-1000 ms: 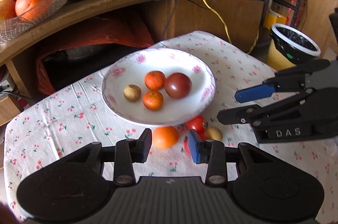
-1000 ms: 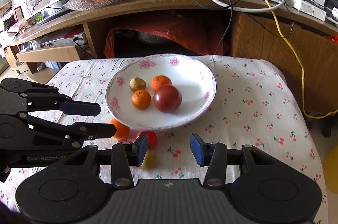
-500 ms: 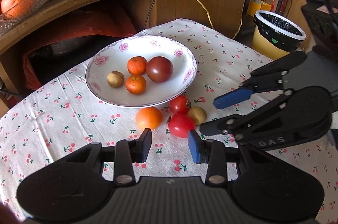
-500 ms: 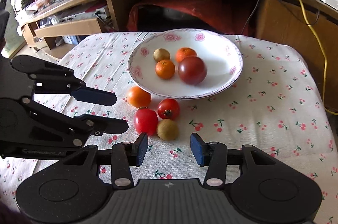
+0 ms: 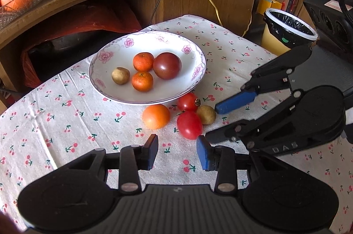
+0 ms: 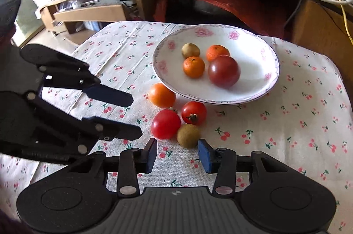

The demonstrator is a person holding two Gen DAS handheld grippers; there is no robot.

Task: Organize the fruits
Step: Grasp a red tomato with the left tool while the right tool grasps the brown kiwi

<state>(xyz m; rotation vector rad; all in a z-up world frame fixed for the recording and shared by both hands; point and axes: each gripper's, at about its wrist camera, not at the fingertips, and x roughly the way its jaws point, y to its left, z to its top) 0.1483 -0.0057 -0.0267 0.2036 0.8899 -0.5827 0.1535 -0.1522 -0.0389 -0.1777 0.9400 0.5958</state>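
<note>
Four fruits (image 5: 189, 127) loose on surface, near the plate (image 5: 114, 92), awaiting transfer | left tool (image 5: 177, 153) released, empty | right tool (image 6: 177, 154) released, lined up toward brown fruit (image 6: 188, 136).

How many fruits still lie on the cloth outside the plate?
4: an orange at the plate rim, two tomatoes beside it, and a brown fruit nearest the right tool. None seem hidden.

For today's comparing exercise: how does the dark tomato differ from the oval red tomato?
The dark tomato lies in the bowl; the oval red tomato lies on the tablecloth. The first is brownish-red, rounder and looks bigger; the second is bright red. Both are smooth, shiny and ungripped.
</note>
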